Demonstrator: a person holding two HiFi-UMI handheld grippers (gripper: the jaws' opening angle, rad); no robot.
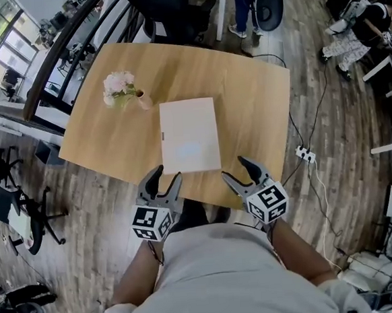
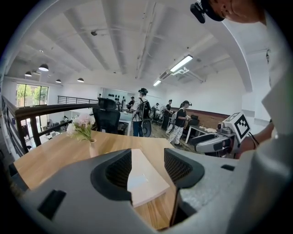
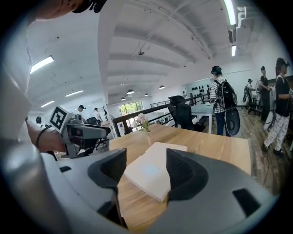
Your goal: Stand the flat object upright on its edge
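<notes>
A flat white rectangular slab [image 1: 189,135] lies face down on the wooden table [image 1: 245,88], its near edge close to the table's front edge. My left gripper [image 1: 163,178] hovers open just short of the slab's near left corner. On the other side, my right gripper [image 1: 240,172] is open too, off the near right corner. Neither touches the slab. In the left gripper view the slab [image 2: 144,176] shows between the two open jaws, ahead of them. The right gripper view frames the same slab [image 3: 151,176] in the gap between its jaws.
A small vase of pale pink flowers [image 1: 122,89] stands on the table, left of and behind the slab. Office chairs [image 1: 171,9] and people stand beyond the far edge. A power strip with a cable [image 1: 305,154] lies on the floor at the right.
</notes>
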